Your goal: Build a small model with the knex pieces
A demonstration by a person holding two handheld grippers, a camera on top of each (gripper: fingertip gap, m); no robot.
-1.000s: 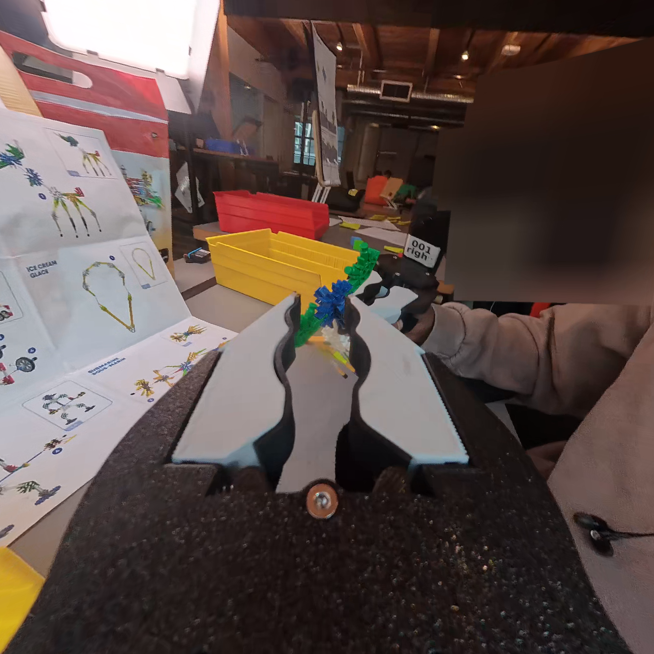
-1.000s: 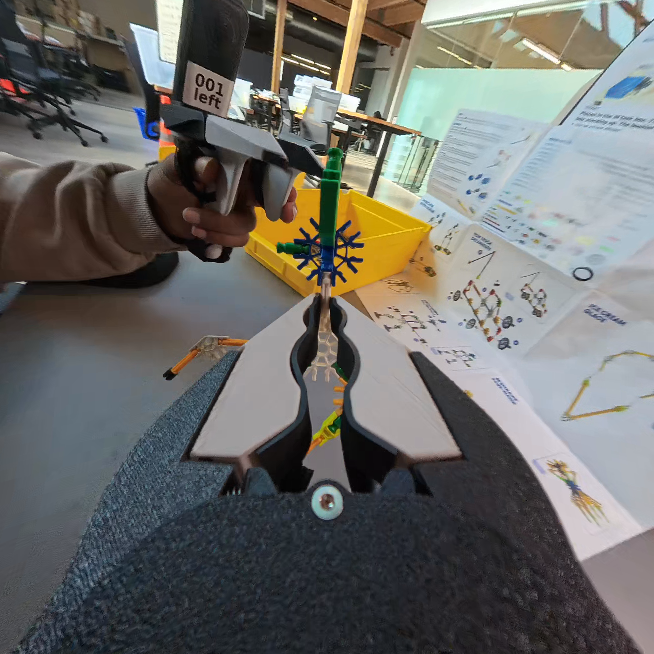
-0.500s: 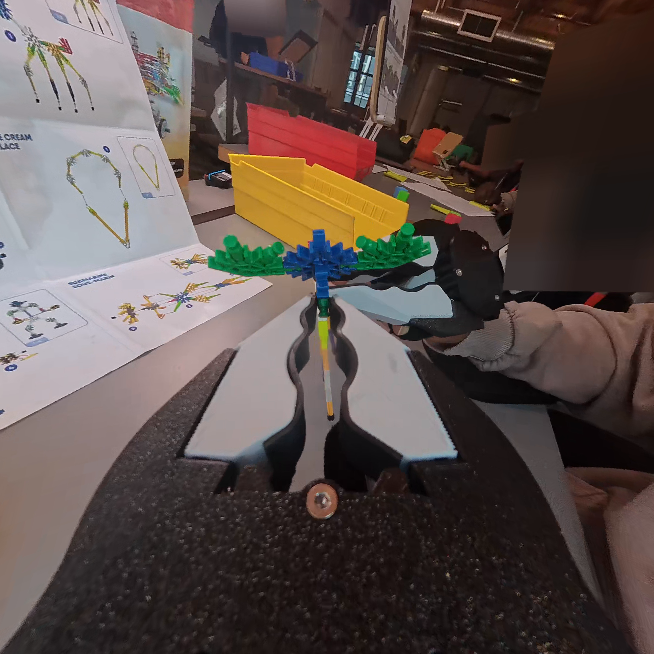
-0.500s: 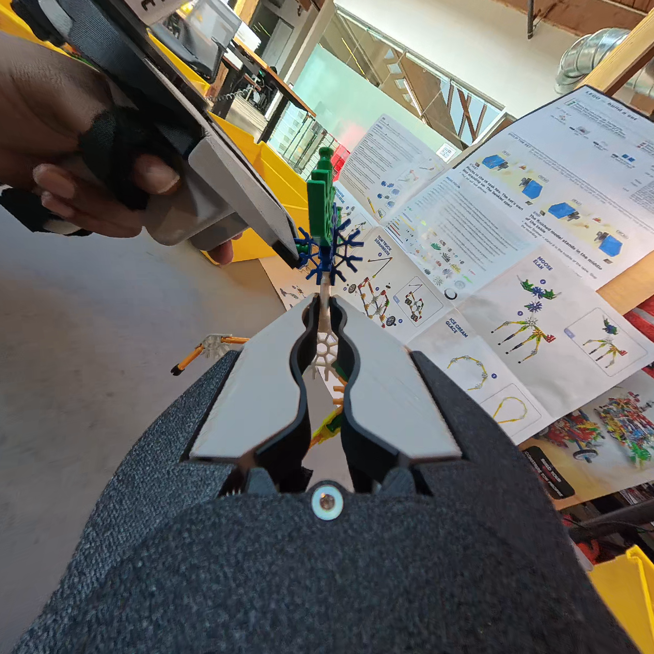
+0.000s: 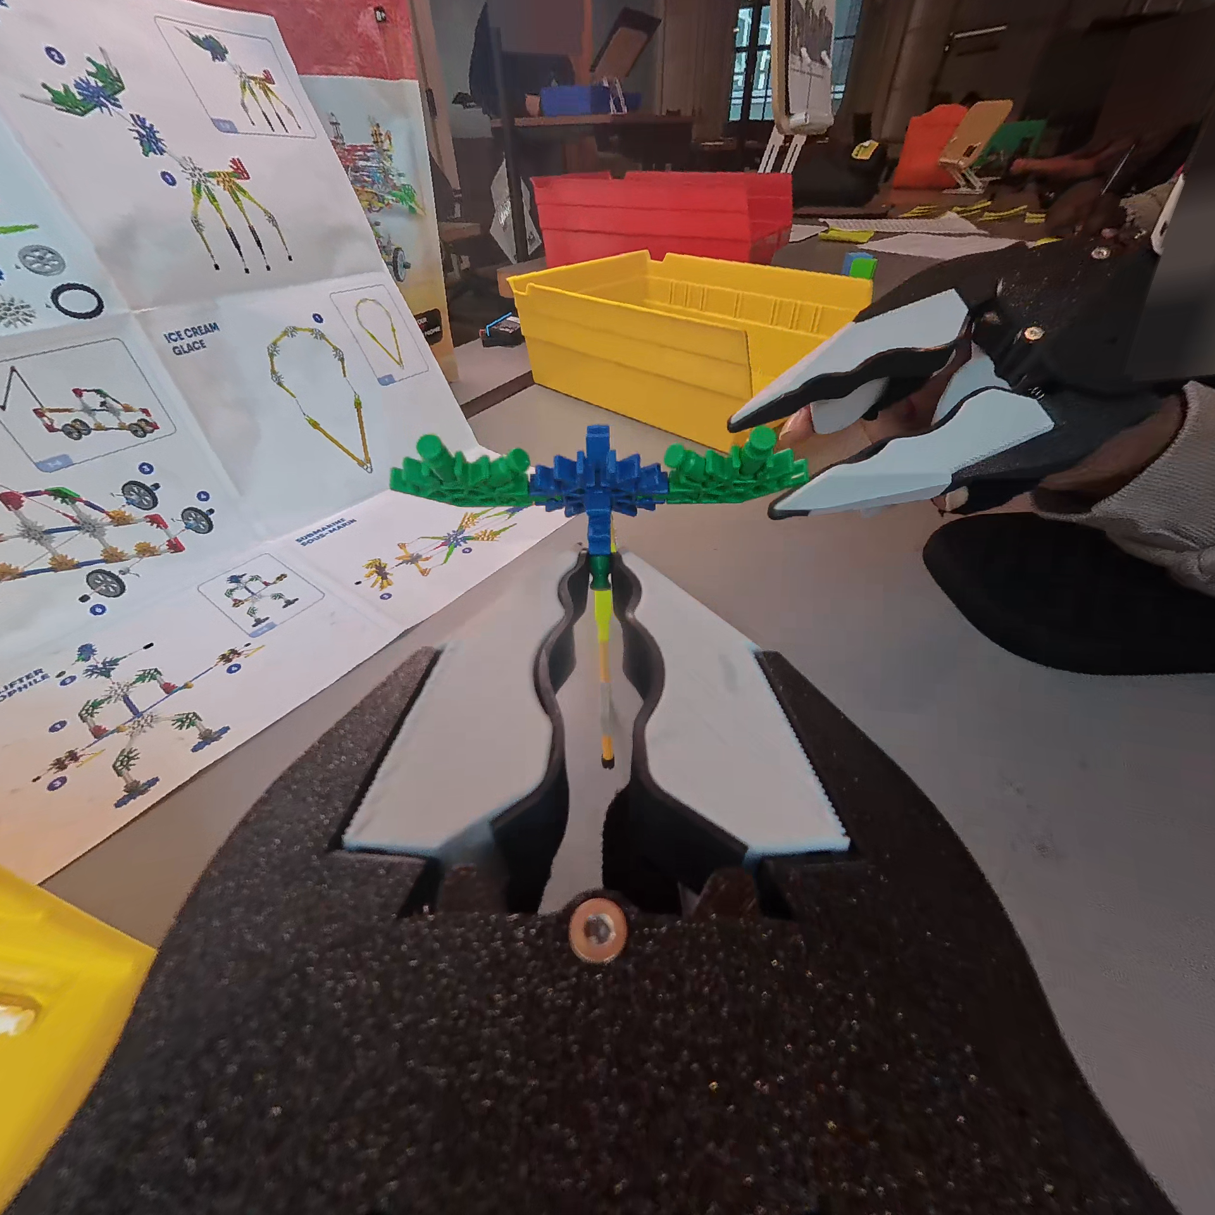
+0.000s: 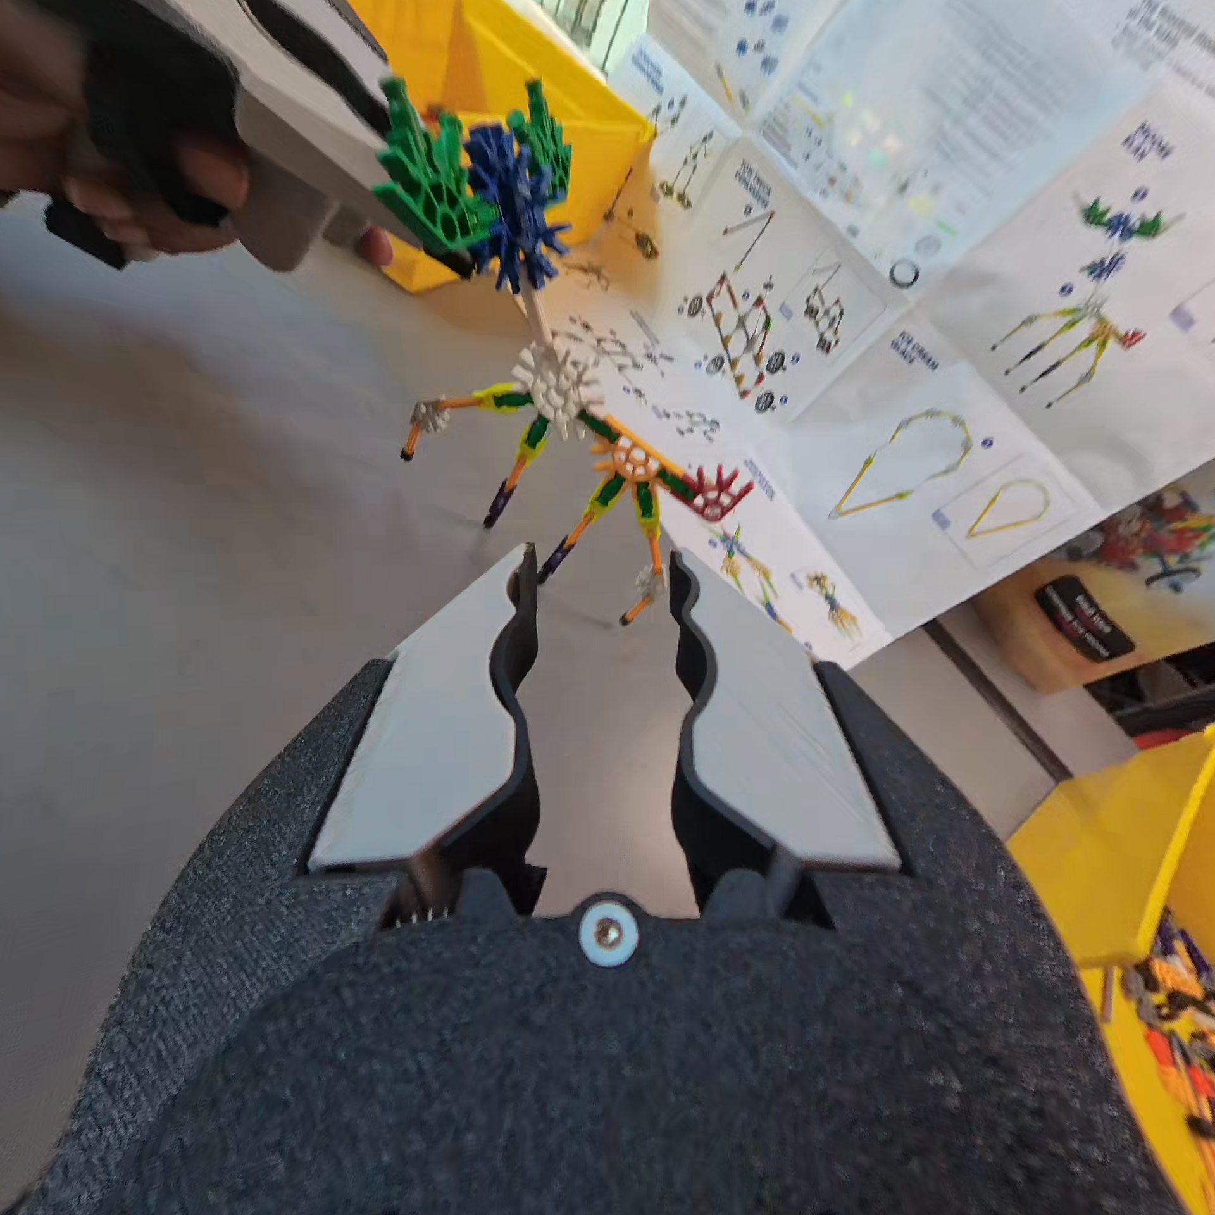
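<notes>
**Two grippers, one toy between them**

Left wrist view: the left gripper (image 5: 599,559) is clamped on the toy (image 5: 597,483) by its thin stem; blue hub and green wings stand just past the tips. The right gripper (image 5: 769,463) hangs apart, beside the right wing, over the table (image 5: 920,756). A yellow bin (image 5: 657,329) sits behind.

Right wrist view: the right gripper (image 6: 598,565) gapes, empty, the toy (image 6: 559,394) just ahead, its legs near the tips, beside the sheet (image 6: 920,329).

Left gripper (image 5: 601,565) is pinched nearly closed, fingers pointing forward and level. Right gripper (image 6: 599,572) has its jaws spread wide with nothing between them, tilted downward, a hand (image 5: 1052,460) wrapped round its grip.
</notes>
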